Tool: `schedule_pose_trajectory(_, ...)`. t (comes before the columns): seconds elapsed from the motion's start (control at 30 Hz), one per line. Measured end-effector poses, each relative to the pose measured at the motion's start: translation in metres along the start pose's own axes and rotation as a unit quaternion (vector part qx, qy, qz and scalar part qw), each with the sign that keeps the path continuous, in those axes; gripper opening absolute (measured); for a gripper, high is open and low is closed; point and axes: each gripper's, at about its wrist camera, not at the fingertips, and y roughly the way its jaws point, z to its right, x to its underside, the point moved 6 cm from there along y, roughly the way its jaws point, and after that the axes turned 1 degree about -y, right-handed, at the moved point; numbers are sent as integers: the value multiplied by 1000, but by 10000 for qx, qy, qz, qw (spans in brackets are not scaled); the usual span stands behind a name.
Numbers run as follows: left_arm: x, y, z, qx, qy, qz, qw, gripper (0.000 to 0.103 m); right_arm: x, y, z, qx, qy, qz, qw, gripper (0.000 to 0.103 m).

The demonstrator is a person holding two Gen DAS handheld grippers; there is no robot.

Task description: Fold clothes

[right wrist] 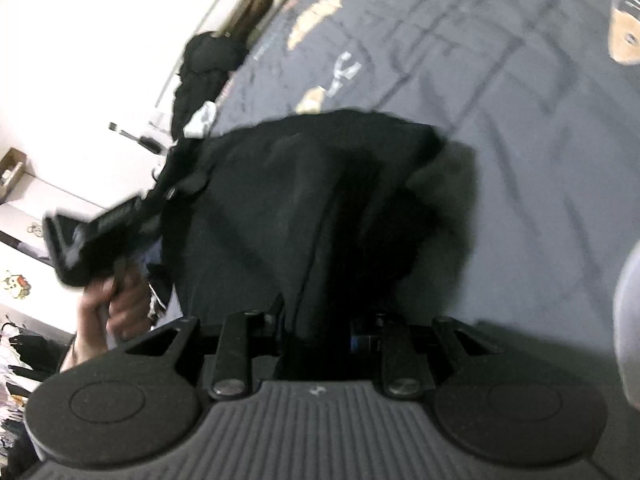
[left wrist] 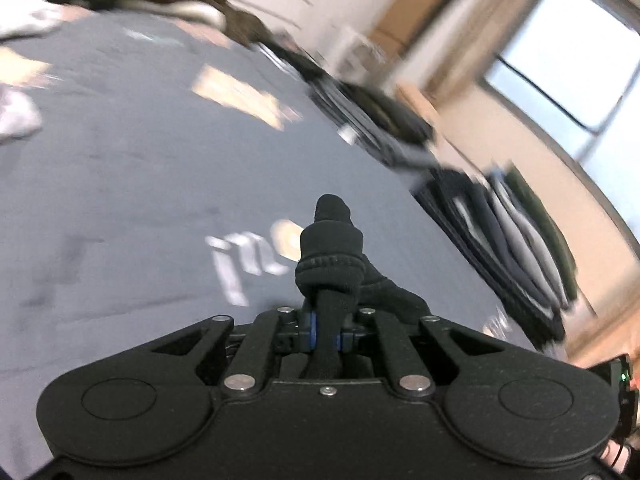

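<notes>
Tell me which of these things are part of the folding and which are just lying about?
In the job:
- black garment, pinched in both grippers: left gripper, right gripper
- grey bedsheet underneath

Lying about:
- stacked folded clothes
- dark clothes pile
- white cloth

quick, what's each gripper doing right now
Left tongs: shut on a bunched fold of black knit garment.
Right tongs: shut on the black garment's wide cloth panel.

I see daylight from the window (left wrist: 568, 60), overexposed; the white wall (right wrist: 100, 32) glares, both views are motion-blurred and the fisheye bends the edges
</notes>
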Motion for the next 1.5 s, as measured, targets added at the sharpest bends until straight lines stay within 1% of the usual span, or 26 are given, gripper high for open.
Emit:
schedule_pose_trajectory(0.03, 0, -10, -9, -186, -102, 130, 9997, 8, -3, 0, -3, 18, -131, 58, 9999, 34)
schedule_pose_trajectory(0.07, 1, -19, -20, -402, -211, 238, 9987, 8, -6, 1, -6, 35, -257, 118, 9996, 43)
schedule_pose_trajectory(0.1, 2, -27, -31, -602, -328, 316, 9971, 8, -8, -2, -6, 52, -294, 200, 9994, 49)
schedule_pose_trajectory(0.13, 4, -30, -42, -762, -468, 318, 9955, 8, -10, -4, -7, 68, -330, 281, 9990, 61)
schedule_pose_trajectory(0.17, 7, -32, -54, -936, -624, 309, 9932, 8, -12, -6, -8, 84, -367, 363, 9986, 67)
schedule_pose_trajectory(0.2, 12, -31, -64, -1123, -808, 276, 9900, 8, -13, -8, -8, 100, -403, 445, 9981, 69)
schedule_pose_trajectory(0.23, 16, -31, -71, -1256, -958, 254, 9871, 13, -15, -10, -9, 117, -440, 522, 9976, 70)
schedule_pose_trajectory(0.3, 26, -31, -81, -1523, -1238, 228, 9803, 20, -13, -10, -10, 113, -546, 499, 9972, 71)
schedule_pose_trajectory(0.37, 34, -47, -81, -1734, -1305, 362, 9755, 31, -12, -9, -11, 83, -658, 463, 9967, 72)
schedule_pose_trajectory(0.4, 37, -60, -77, -1823, -1270, 480, 9738, 31, -11, -8, -12, 114, -708, 439, 9965, 72)
schedule_pose_trajectory(0.5, 47, -105, -56, -2164, -993, 742, 9684, 37, -7, -9, -17, 145, -846, 430, 9954, 72)
schedule_pose_trajectory(0.57, 58, -135, -29, -2487, -468, 821, 9640, 53, -4, -11, -20, 147, -934, 444, 9945, 72)
schedule_pose_trajectory(0.63, 76, -158, 6, -2784, 112, 877, 9564, 60, -2, -13, -24, 150, -1022, 458, 9936, 72)
schedule_pose_trajectory(0.7, 96, -170, 36, -2923, 484, 868, 9511, 61, 1, -16, -27, 152, -1110, 471, 9926, 73)
schedule_pose_trajectory(0.8, 130, -182, 69, -3115, 851, 914, 9420, 61, 5, -19, -32, 155, -1241, 491, 9909, 73)
schedule_pose_trajectory(0.83, 142, -183, 76, -3236, 996, 883, 9368, 61, 7, -20, -34, 156, -1285, 498, 9903, 73)
schedule_pose_trajectory(0.9, 167, -177, 87, -3534, 1408, 748, 9218, 62, 11, -26, -38, 169, -1355, 503, 9894, 73)
schedule_pose_trajectory(0.93, 178, -174, 89, -3590, 1494, 667, 9189, 63, 16, -32, -41, 165, -1386, 503, 9889, 73)
schedule_pose_trajectory(1.0, 196, -169, 87, -3575, 1451, 524, 9211, 63, 26, -42, -45, 150, -1389, 462, 9891, 73)
schedule_pose_trajectory(1.03, 204, -167, 85, -3525, 1378, 460, 9245, 63, 32, -48, -46, 143, -1388, 439, 9892, 73)
schedule_pose_trajectory(1.07, 210, -166, 82, -3419, 1265, 428, 9302, 63, 37, -50, -47, 136, -1321, 370, 9905, 73)
schedule_pose_trajectory(1.2, 222, -170, 86, -3567, 1754, 406, 9167, 64, 52, -58, -47, 160, -1112, 155, 9935, 75)
schedule_pose_trajectory(1.23, 224, -171, 86, -3624, 1812, 428, 9132, 68, 54, -56, -46, 142, -1042, 114, 9944, 75)
schedule_pose_trajectory(1.33, 227, -175, 78, -3424, 1345, 413, 9289, 69, 61, -51, -41, 87, -832, -9, 9965, 77)
schedule_pose_trajectory(1.37, 227, -175, 76, -3385, 1212, 422, 9322, 69, 63, -49, -40, 69, -762, -50, 9971, 78)
schedule_pose_trajectory(1.5, 226, -179, 75, -3318, 1103, 541, 9353, 69, 72, -42, -35, -4, -481, -214, 9986, 79)
